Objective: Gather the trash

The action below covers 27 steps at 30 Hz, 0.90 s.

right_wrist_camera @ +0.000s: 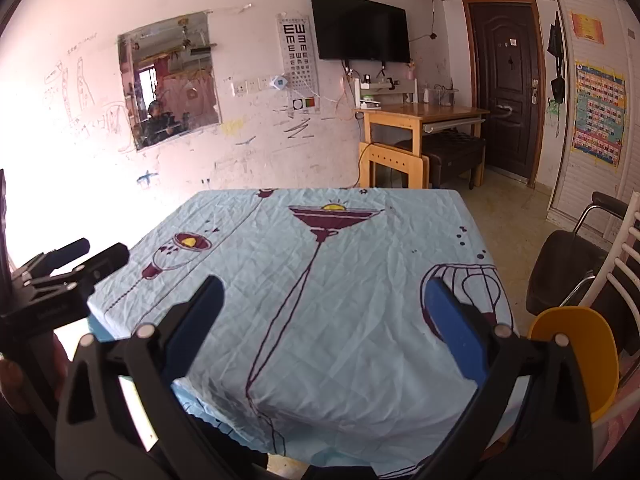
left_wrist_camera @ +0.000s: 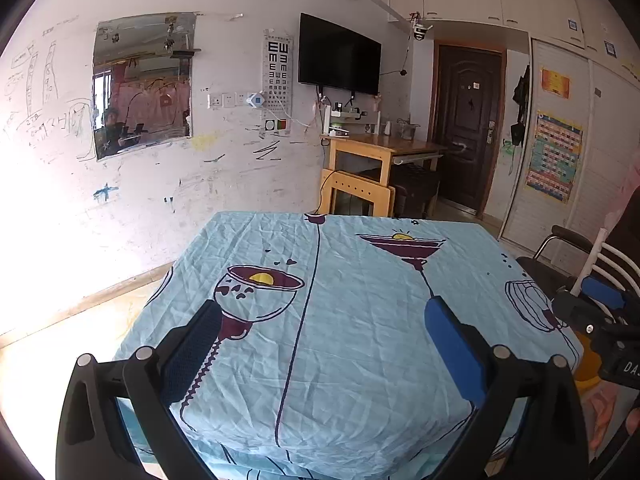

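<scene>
one blue tablecloth (left_wrist_camera: 340, 340), two tools, left tool (left_wrist_camera: 320, 320) and right tool (right_wrist_camera: 324, 304), spread wide.

— Where is the light coming from?

— Daylight is pouring in from nine o'clock in both views, washing the wall (left_wrist_camera: 48, 184) and the floor (left_wrist_camera: 52, 360) out to blank white there.

— And the rest?

— The tablecloth (left_wrist_camera: 340, 340) is sitting evenly lit, creases showing crisply, shadows falling soft. The television (right_wrist_camera: 360, 28) is staying dull black, without glare. The right wrist view is carrying a pink cast toward ten o'clock.

— Distortion?

— Fisheye bending is curving the door (right_wrist_camera: 508, 80) and cupboards toward three o'clock, and black vignetting is closing off every corner. The mirror (left_wrist_camera: 144, 84) reflection is looking murky.
</scene>
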{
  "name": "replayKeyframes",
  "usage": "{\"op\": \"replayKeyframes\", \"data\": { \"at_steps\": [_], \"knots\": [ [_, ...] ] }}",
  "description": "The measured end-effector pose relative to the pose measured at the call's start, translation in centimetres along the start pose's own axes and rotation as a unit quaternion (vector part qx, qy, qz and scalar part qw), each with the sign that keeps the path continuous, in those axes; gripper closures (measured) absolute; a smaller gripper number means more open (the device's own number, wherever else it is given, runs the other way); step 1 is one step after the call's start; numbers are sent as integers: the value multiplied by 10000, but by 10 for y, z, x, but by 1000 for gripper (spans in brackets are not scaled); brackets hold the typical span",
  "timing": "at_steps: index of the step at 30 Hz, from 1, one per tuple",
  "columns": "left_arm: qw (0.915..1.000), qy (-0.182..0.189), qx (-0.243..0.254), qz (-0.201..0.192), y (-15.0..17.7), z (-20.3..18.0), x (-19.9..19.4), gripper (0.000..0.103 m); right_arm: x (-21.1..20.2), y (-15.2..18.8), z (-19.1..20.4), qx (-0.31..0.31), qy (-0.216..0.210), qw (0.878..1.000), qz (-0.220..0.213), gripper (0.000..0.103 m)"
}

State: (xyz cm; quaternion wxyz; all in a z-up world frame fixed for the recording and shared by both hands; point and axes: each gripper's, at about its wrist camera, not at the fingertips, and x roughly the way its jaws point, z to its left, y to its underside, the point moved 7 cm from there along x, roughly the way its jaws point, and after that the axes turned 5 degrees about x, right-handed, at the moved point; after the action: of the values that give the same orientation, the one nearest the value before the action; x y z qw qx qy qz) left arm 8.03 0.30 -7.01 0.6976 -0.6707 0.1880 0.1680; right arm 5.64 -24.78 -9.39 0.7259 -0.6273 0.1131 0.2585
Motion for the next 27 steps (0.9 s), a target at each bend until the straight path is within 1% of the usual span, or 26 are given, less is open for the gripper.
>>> {"op": "replayKeyframes", "data": {
  "at_steps": [3,12,14,16,18,20,21,23,27],
  "knots": [
    [10000,49,7,4,-1,-1,0,7,0,1,0,-8,6,10000,5,6],
    [10000,4,91,10,-3,-2,2,7,1,1,1,-50,42,10000,22,6],
    [9997,-183,133,-17,-5,0,1,7,1,2,1,-55,46,10000,32,6],
    [9996,-233,174,-18,-7,1,1,7,2,1,2,-81,62,9999,42,6],
    [9996,-131,241,28,-9,-1,3,7,2,1,2,-95,72,9999,52,6],
    [9996,-98,266,-19,-11,-2,2,7,4,0,4,-110,77,9999,65,6],
    [9997,-25,239,-60,-12,-3,2,7,4,0,4,-124,83,9999,65,6],
    [9996,-64,235,-136,-13,-2,0,7,6,0,5,-140,87,9998,76,6],
    [9997,-16,219,-103,-14,-4,2,7,6,0,5,-147,94,9998,72,6]
  ]
}}
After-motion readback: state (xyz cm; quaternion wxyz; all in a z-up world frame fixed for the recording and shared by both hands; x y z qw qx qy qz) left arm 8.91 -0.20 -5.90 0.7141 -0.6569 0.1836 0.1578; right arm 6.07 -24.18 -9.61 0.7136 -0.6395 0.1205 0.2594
